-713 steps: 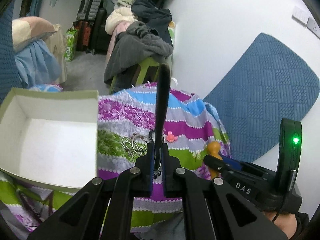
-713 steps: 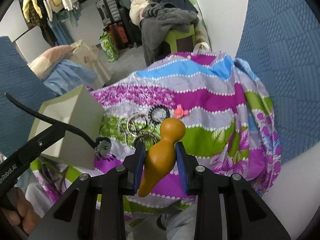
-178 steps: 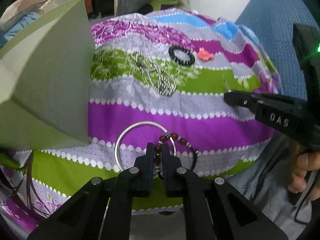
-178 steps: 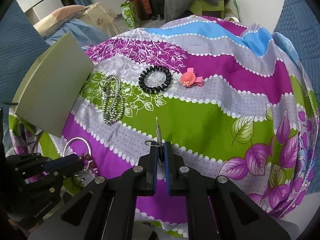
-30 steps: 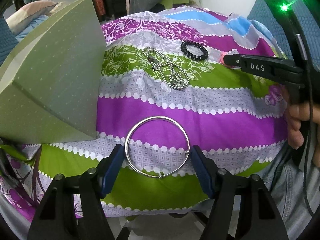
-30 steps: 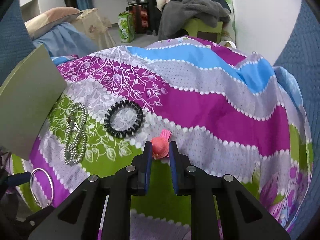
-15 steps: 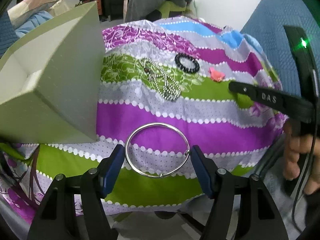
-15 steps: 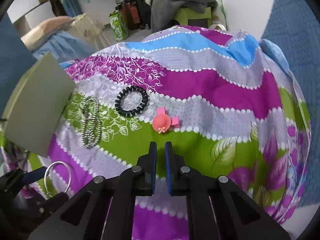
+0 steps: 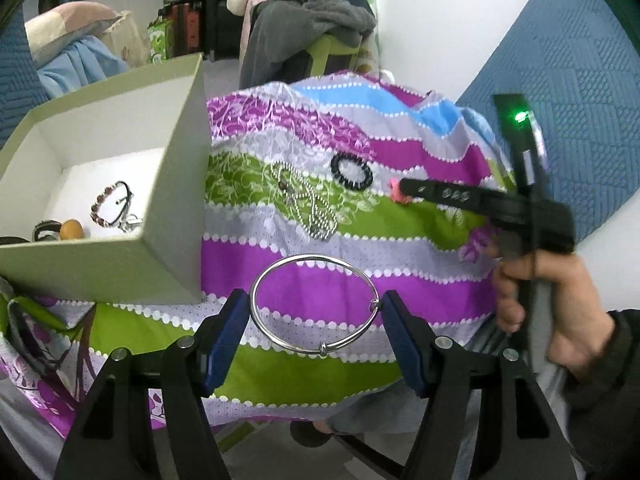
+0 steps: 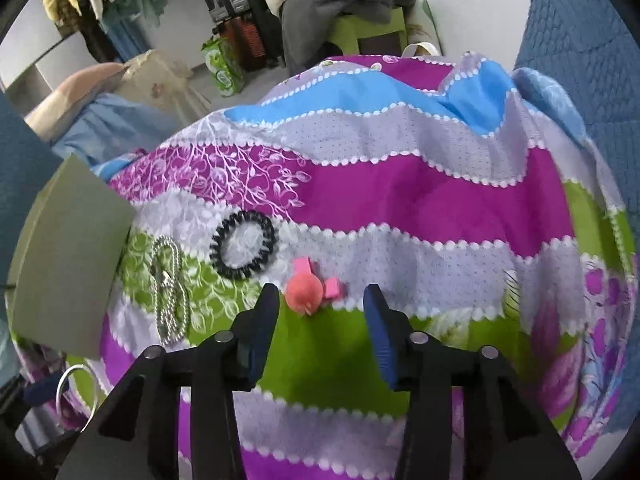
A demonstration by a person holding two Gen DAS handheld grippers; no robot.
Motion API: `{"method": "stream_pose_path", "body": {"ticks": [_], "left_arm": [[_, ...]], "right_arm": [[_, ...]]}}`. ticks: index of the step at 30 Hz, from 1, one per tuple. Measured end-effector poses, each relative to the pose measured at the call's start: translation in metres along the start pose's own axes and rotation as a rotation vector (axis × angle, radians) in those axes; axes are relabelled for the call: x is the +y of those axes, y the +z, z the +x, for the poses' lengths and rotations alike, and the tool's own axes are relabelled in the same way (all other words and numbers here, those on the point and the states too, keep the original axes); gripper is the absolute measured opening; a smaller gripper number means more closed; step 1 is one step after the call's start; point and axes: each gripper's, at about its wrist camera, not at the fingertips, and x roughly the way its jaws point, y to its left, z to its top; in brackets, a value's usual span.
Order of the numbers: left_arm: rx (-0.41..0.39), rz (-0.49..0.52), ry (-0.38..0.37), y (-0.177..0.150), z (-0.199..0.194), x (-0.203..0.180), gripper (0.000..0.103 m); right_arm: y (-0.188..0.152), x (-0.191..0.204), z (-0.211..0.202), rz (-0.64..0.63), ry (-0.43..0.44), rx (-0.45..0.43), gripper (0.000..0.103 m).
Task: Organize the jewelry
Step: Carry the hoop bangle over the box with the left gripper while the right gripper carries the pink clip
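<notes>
Grey clothes (image 9: 316,4) heaped on green stool (image 9: 332,50); blue cushion (image 9: 576,80) against wall.

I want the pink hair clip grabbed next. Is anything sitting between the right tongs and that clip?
Nothing visible blocks it. The right tongs are open, and the pink hair clip lies on the cloth just ahead between the fingers. The black hair tie sits apart, to its left.
</notes>
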Motion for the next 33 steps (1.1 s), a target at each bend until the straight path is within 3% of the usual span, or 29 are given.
{"method": "stream_pose_path", "body": {"ticks": [4, 6, 11, 22, 33], "left_arm": [[-0.009, -0.013, -0.005, 0.003, -0.008, 0.002, 0.068], [-0.02, -0.013, -0.002, 0.005, -0.013, 0.002, 0.068], [-0.038, -0.023, -0.01, 0.013, -0.021, 0.007, 0.068], [-0.112, -0.037, -0.032, 0.051, -0.051, 0.021, 0.068], [-0.203, -0.04, 0.041, 0.094, -0.099, 0.07, 0.068]], "right_arm": [[0.0, 0.015, 0.013, -0.087, -0.042, 0.005, 0.041], [-0.003, 0.023, 0.022, -0.137, -0.084, 0.023, 0.032], [-0.006, 0.027, 0.018, -0.148, -0.104, 0.014, 0.031], [0.019, 0.032, -0.059, -0.01, -0.062, -0.08, 0.031], [0.057, 0.102, -0.126, -0.08, 0.028, -0.181, 0.031]]}}
